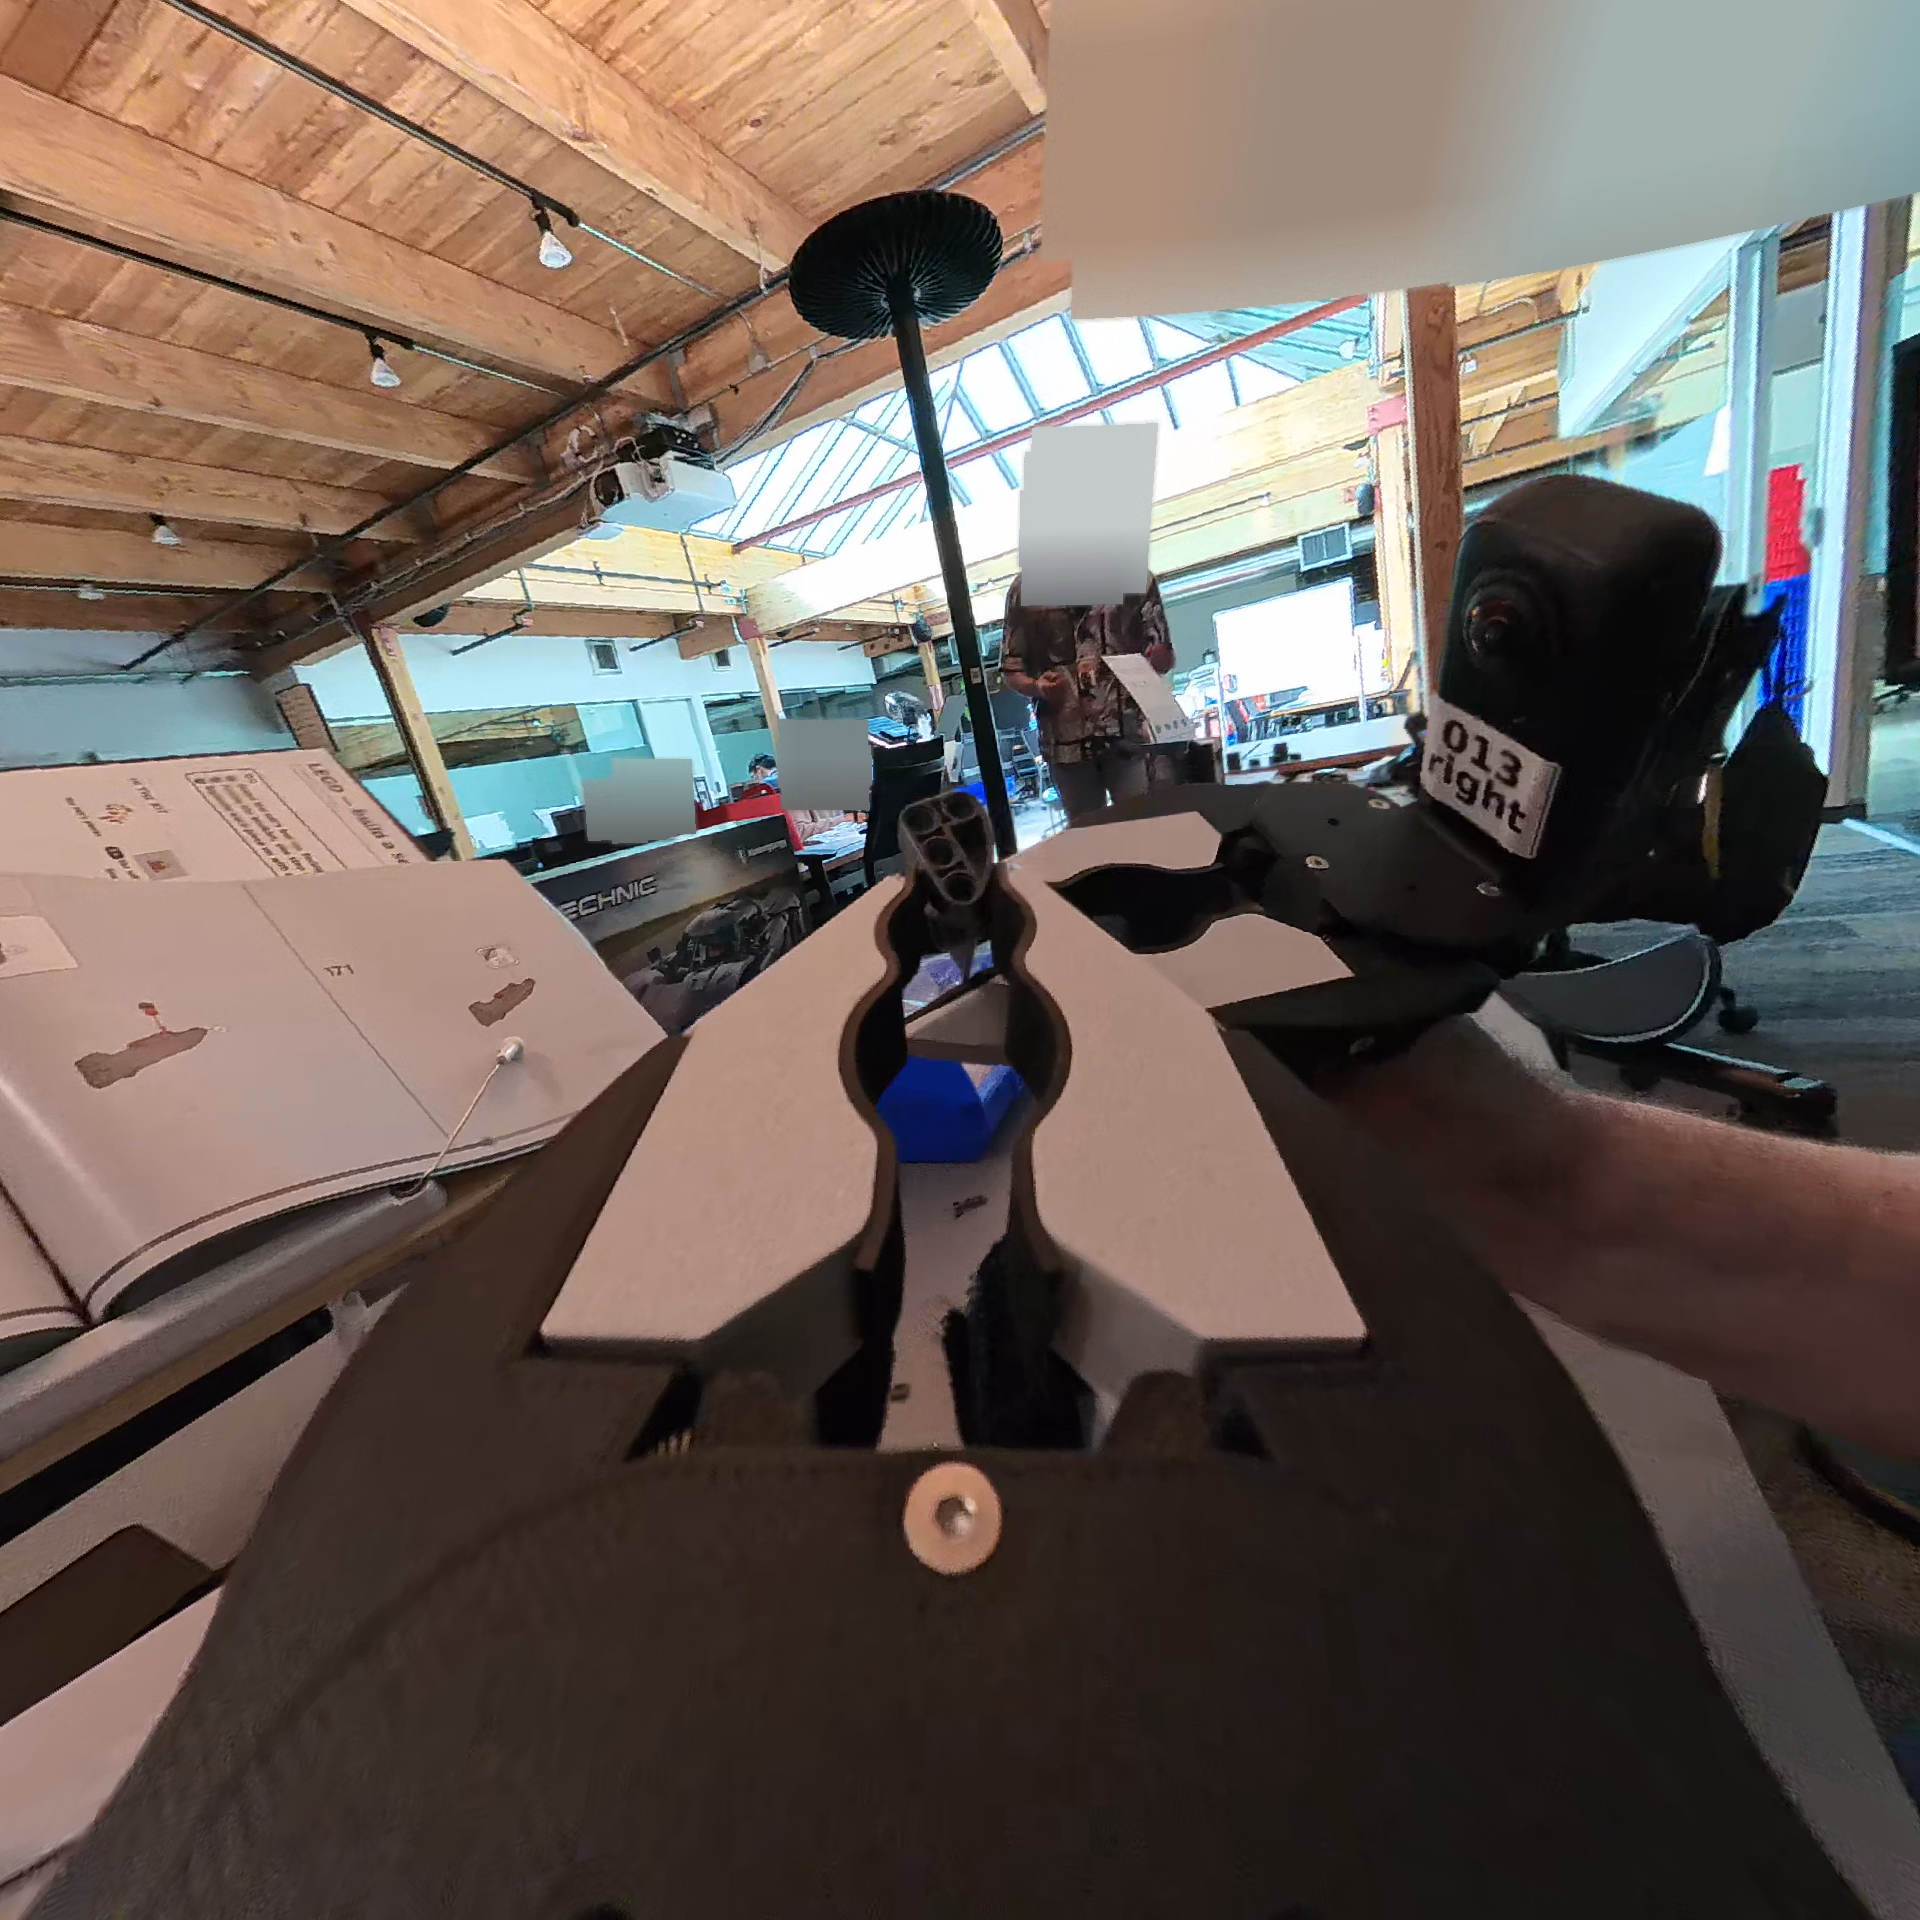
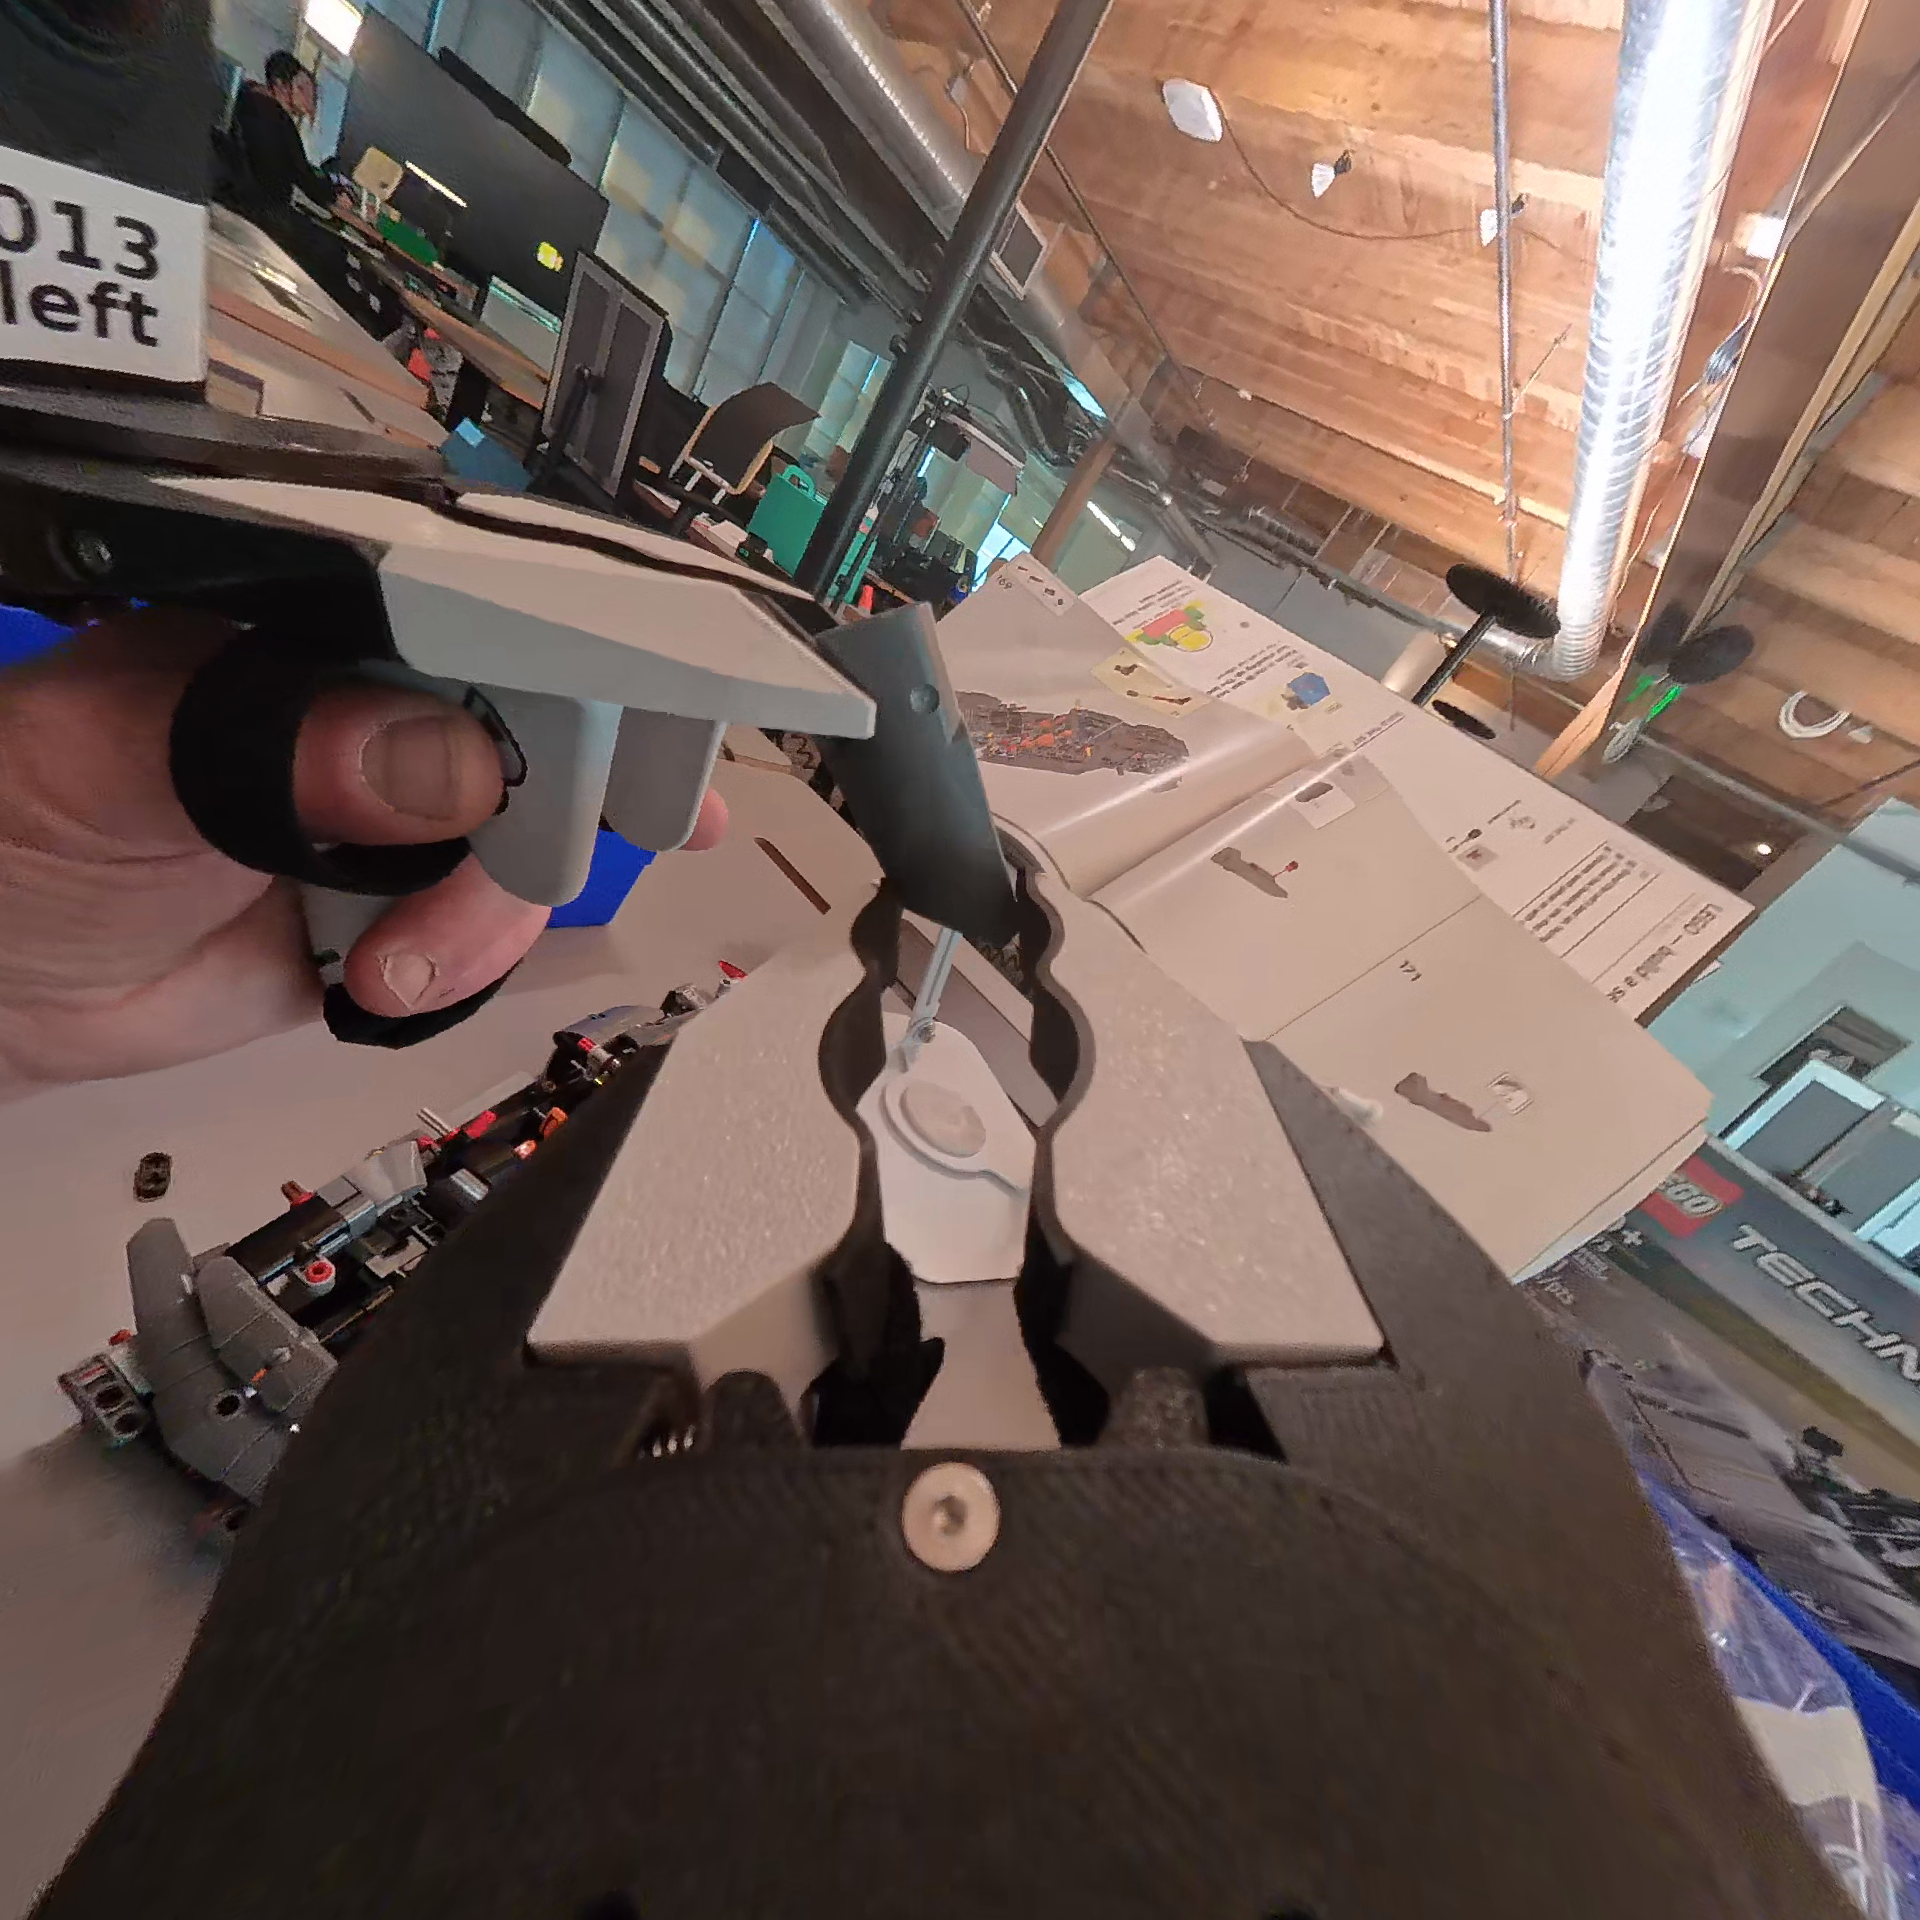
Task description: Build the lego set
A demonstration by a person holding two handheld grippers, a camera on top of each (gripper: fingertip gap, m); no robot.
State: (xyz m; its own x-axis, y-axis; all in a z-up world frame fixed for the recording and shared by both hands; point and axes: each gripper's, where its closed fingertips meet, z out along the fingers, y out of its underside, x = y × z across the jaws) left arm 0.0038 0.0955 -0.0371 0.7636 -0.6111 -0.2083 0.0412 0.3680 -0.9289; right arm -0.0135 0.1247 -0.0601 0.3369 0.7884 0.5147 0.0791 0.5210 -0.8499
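Note:
A dark grey Lego panel piece [image 1: 940,842] is pinched between both grippers, lifted above the table. My left gripper [image 1: 951,883] is shut on it, and the piece's holed end sticks up past the tips. My right gripper [image 2: 956,904] is shut on the piece's lower end [image 2: 914,769]. The left gripper's fingers [image 2: 644,634] come in from the left and clamp its upper part. The right gripper's fingers [image 1: 1143,862] reach in from the right. A partly built grey and black model [image 2: 312,1278] lies on the white table [image 2: 312,1091] at lower left.
An open instruction booklet [image 1: 312,1018] [image 2: 1299,935] lies behind the grippers, with the set's box [image 1: 686,925] [image 2: 1766,1299] beside it. A blue bin [image 1: 951,1107] sits below the fingers. A black stand pole [image 1: 945,540] rises behind. A small black part [image 2: 154,1172] lies loose. A person [image 1: 1086,696] stands far back. The left gripper's tips are roughly 4 cm from the right gripper's.

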